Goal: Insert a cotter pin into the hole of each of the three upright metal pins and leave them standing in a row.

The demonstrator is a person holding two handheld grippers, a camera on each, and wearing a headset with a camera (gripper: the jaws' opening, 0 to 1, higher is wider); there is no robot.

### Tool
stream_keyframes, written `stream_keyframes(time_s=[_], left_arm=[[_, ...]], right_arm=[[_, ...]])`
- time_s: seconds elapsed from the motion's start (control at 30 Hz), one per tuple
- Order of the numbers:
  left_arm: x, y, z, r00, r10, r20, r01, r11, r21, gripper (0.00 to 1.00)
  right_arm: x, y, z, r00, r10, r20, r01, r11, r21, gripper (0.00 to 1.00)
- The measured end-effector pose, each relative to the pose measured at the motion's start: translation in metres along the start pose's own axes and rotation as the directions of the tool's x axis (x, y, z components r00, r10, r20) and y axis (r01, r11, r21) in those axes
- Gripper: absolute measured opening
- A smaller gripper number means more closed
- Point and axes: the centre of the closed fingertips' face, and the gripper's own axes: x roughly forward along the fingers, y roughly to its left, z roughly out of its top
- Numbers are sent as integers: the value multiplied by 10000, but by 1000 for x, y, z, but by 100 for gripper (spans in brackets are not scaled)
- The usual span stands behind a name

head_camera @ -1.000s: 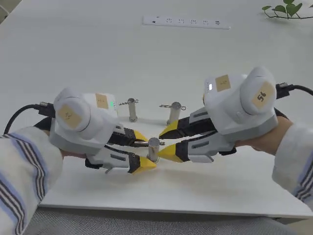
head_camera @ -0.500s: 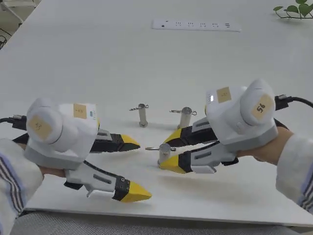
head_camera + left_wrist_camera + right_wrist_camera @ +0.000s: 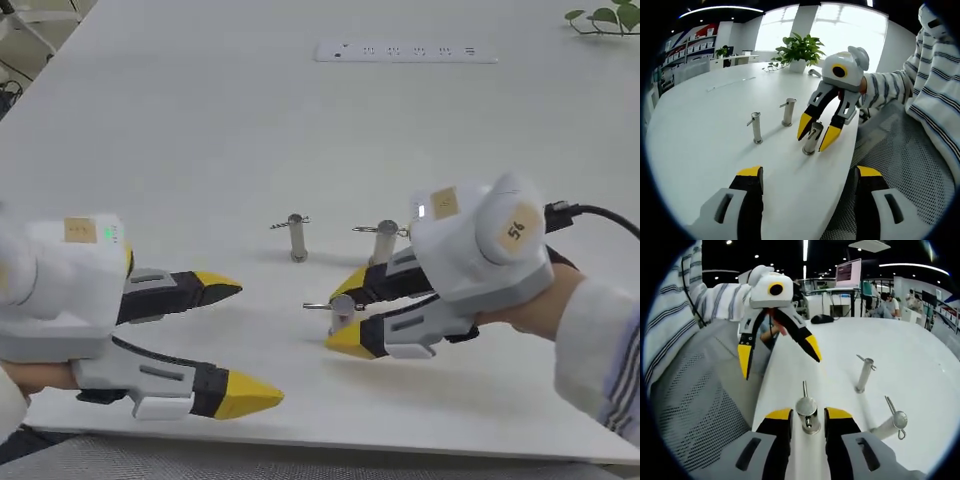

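Three upright metal pins stand on the white table. The far two, the left pin (image 3: 297, 238) (image 3: 756, 127) and the right pin (image 3: 385, 241) (image 3: 787, 111), each carry a cotter pin through the top. The near pin (image 3: 342, 312) (image 3: 807, 415) (image 3: 812, 139) has a cotter pin (image 3: 318, 305) (image 3: 804, 388) sticking out of it. My right gripper (image 3: 347, 312) (image 3: 808, 416) is shut on this near pin, one yellow tip on each side. My left gripper (image 3: 240, 340) (image 3: 807, 175) hangs open to the left, apart from the pins, with nothing in it.
A white power strip (image 3: 405, 50) lies at the far side of the table, and a green plant (image 3: 600, 18) sits at the far right corner. The table's front edge (image 3: 400, 445) runs just below both grippers. A black cable (image 3: 600, 215) trails from the right gripper.
My left gripper has pulled back to the left, away from the near pin, with its jaws spread wider. The right gripper stays on that pin, and the cotter pin remains in it.
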Motion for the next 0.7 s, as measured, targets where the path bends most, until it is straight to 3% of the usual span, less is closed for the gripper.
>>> stream_keyframes(time_s=[0.3,0.7], left_arm=[[-13,8,-1,9982,597,-57,-596,9982,64,80],[-21,7,-6,9967,766,-263,-766,9971,19,86]], right_arm=[[6,0,-4,9999,72,-142,-73,9999,-82,24],[7,0,-8,9999,79,-152,-77,9999,117,18]])
